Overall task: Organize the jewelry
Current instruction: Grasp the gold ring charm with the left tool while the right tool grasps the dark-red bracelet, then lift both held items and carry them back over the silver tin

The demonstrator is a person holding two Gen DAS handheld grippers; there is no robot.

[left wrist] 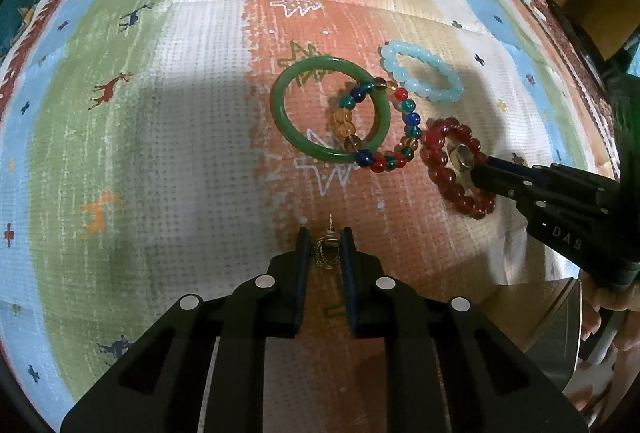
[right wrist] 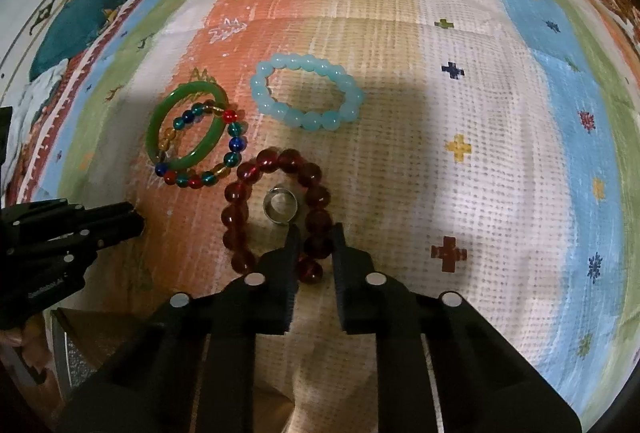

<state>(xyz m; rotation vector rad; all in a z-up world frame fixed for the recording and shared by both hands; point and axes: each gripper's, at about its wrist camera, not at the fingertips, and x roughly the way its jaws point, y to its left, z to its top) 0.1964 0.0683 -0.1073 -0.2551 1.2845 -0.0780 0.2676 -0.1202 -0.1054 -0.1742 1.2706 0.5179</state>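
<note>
The left gripper (left wrist: 325, 245) is clenched on a small gold earring (left wrist: 325, 253). The right gripper (right wrist: 316, 245) pinches beads of the red bracelet (right wrist: 276, 209); a silver ring (right wrist: 280, 208) lies inside that loop, just ahead of its tips. Green bangle (right wrist: 182, 125) beyond, to the left.

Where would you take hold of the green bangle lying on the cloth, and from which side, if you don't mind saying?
Grip the green bangle on its left arc, coming down from above with one finger inside the hoop and one outside. It lies flat on the cloth, and that arc is bare. Its right side crosses the multicoloured bead bracelet, so pinching there would likely catch beads too.
</note>
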